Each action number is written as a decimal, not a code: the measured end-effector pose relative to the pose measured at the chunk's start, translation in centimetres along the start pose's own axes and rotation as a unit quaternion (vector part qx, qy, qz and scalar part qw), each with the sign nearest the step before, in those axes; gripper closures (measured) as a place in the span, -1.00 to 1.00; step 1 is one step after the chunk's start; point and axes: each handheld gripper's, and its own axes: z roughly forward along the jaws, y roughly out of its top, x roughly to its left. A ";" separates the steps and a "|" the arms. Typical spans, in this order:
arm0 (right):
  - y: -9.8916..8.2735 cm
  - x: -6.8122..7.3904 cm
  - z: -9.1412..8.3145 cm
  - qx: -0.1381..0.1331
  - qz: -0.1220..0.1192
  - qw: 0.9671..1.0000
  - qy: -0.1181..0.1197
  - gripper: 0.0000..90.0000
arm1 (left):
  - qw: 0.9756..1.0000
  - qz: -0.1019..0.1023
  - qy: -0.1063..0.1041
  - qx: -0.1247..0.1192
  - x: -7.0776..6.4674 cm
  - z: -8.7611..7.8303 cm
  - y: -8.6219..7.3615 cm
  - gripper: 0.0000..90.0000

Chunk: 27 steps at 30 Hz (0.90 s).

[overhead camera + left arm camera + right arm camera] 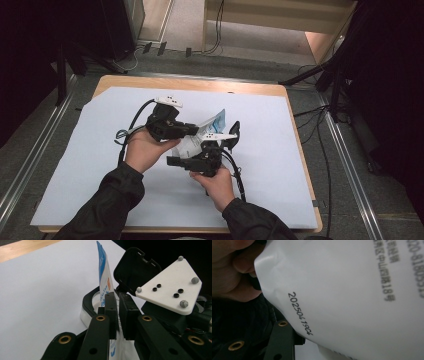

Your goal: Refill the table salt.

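A white pouch (196,142) with blue print hangs above the counter (280,150) between both grippers. The left gripper (117,315) has its fingers clamped on the pouch's edge. The right gripper (192,161) is beside it; its grip cannot be told.

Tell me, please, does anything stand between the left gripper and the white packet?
Nothing visible does. In the left gripper view, the left gripper is already shut on the white packet, its pads pinching the packet's thin edge. The right gripper sits close beside it, not between them.
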 end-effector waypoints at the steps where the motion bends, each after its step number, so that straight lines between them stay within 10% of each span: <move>1: 0.0 0.0 0.0 0.000 0.001 1.000 0.000 0.26 | 1.000 0.000 0.000 0.001 0.0 0.0 0.0 0.92; 27: -0.1 -0.1 0.1 0.010 -0.010 1.000 -0.003 0.23 | 1.000 0.006 0.011 0.003 -0.1 0.0 0.0 1.00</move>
